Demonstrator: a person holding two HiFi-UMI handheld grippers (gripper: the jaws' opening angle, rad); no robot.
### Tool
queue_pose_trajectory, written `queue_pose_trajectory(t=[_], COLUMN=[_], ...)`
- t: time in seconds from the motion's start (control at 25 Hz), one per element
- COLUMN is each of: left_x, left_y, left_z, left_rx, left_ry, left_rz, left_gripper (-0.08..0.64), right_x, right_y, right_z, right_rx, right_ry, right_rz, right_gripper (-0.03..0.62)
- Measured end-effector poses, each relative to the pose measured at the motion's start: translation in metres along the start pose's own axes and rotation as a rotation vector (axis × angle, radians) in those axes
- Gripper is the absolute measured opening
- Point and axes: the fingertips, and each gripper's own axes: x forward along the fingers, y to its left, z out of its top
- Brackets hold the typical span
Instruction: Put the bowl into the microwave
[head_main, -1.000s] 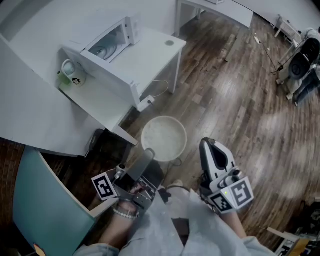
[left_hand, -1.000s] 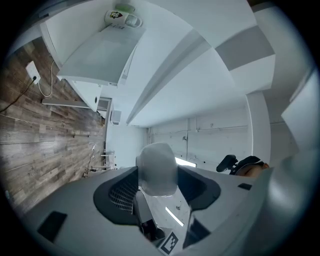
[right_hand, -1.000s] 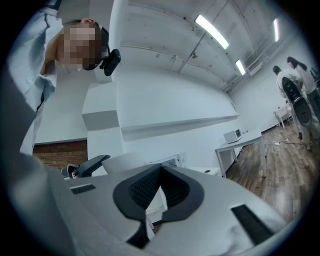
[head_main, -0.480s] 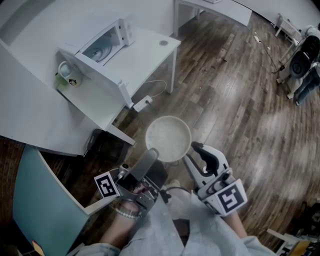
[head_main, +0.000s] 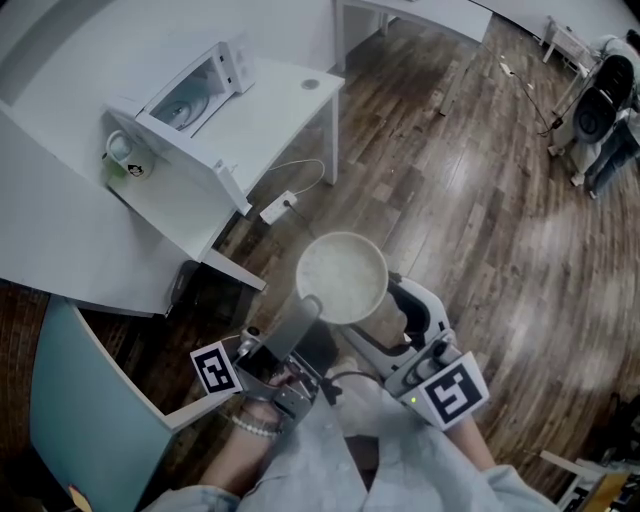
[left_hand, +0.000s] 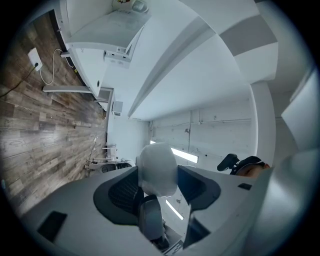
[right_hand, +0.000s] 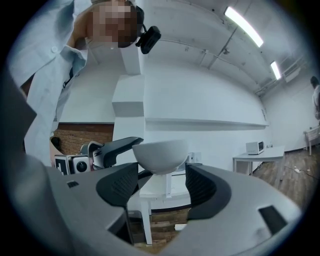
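A white bowl (head_main: 342, 276) hangs above the wooden floor, and my left gripper (head_main: 307, 304) is shut on its near-left rim. In the left gripper view the rim (left_hand: 157, 169) sits clamped between the jaws. My right gripper (head_main: 388, 312) is at the bowl's right side with its jaws opening wide. In the right gripper view the bowl (right_hand: 161, 153) shows in the gap between the pads (right_hand: 121, 184), and neither pad touches it. The white microwave (head_main: 192, 92) stands on a white table (head_main: 285, 105) at the upper left with its door open.
A mug (head_main: 120, 156) stands beside the microwave. A power cable and plug (head_main: 275, 208) lie on the floor under the table. A teal panel (head_main: 70, 400) is at the lower left. Chairs (head_main: 600, 110) stand at the far right. Wooden floor (head_main: 480, 230) stretches to the right.
My right gripper has swung left up to the bowl's side and its jaws have gone from shut to wide. The bowl stays held in the left gripper.
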Motion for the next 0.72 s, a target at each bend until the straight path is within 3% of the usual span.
queue_pose_trajectory(t=[0.44,0.72], left_x=[0.008,0.009], left_y=[0.001,0.008], left_z=[-0.018,-0.007], left_rx=[0.029,0.024], left_ry=[0.049,0.035], left_rz=[0.001,0.006], left_gripper=[0.244,0.244], right_x=[-0.018,-0.008], right_y=[-0.005,-0.01], right_z=[0.003,-0.004], right_rx=[-0.039,-0.04], right_ry=[-0.023,0.0], right_rz=[-0.01,0.0], right_gripper=[0.296,0.295])
